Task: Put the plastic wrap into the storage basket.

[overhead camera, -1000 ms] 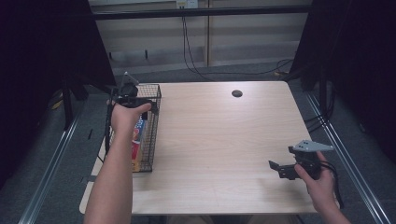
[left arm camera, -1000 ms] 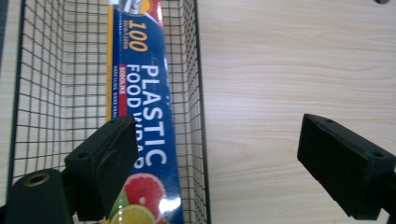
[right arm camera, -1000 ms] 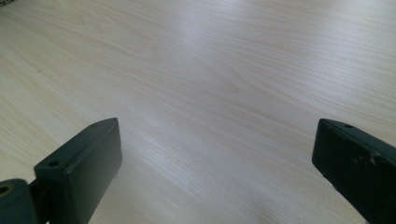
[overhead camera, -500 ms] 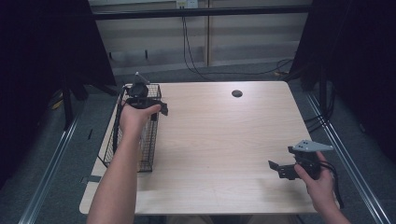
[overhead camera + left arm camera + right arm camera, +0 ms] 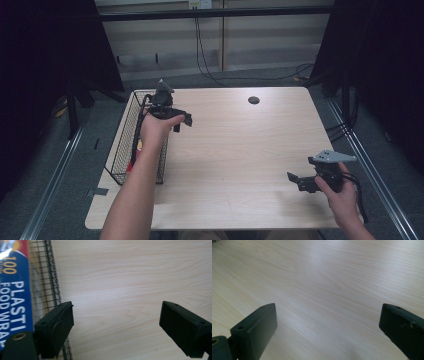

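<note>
My left gripper (image 5: 181, 120) hangs over the right rim of a black wire basket (image 5: 123, 150) at the table's left side, jaws open and empty. In the left gripper view its jaws (image 5: 116, 313) frame bare wood, with the basket's mesh (image 5: 51, 277) just left of them. Inside the basket lies a blue and red box of plastic food wrap (image 5: 15, 295), of which a red and yellow bit (image 5: 134, 161) shows in the high view beside the forearm. My right gripper (image 5: 299, 181) rests low near the front right of the table, open, with only wood between its jaws (image 5: 327, 315).
The light wooden table (image 5: 240, 150) has a dark round cable hole (image 5: 253, 100) near its far edge. Black cables (image 5: 210, 60) run across the floor behind the table. Metal frame rails (image 5: 370, 165) flank both sides.
The left hand has moved to the right, from above the basket's inside to above its right rim and the table. The right hand has stayed where it was.
</note>
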`<state>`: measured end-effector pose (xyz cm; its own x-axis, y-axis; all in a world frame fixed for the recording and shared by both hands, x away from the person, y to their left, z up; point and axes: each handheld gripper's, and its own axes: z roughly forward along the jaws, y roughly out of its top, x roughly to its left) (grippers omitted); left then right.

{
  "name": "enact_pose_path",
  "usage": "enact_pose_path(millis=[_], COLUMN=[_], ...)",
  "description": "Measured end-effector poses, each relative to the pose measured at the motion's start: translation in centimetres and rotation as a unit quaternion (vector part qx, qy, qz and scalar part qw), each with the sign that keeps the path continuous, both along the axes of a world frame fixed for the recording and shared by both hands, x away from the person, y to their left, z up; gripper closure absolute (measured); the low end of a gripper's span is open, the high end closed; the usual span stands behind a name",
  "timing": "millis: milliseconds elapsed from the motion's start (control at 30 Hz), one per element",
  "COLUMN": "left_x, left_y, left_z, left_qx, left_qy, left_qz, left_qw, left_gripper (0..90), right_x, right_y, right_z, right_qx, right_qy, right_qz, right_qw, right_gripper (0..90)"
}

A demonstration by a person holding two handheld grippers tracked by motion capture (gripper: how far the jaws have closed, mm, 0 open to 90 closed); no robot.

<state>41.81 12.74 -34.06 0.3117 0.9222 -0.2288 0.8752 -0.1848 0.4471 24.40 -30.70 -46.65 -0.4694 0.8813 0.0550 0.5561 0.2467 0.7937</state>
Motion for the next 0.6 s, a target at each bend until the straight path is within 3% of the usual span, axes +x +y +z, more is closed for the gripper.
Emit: enact_pose_path(millis=[300, 600], left_x=[-0.7, -1.3], left_y=[-2.3, -3.7], left_z=[-0.1, -0.8], left_qx=[-0.007, -0.023], left_qy=[-0.007, -0.013], left_qz=[-0.039, -0.058], left_qw=[0.9992, 0.9979], left_gripper=[12.0, 11.8], right_x=[0.0, 0.0], right_y=[0.0, 0.0], right_z=[0.0, 0.0], right_qx=[0.000, 0.002], right_qy=[-0.001, 0.001], right_qz=[0.002, -0.001], right_qw=[1.0000, 1.0000], right_gripper=[1.7, 1.7])
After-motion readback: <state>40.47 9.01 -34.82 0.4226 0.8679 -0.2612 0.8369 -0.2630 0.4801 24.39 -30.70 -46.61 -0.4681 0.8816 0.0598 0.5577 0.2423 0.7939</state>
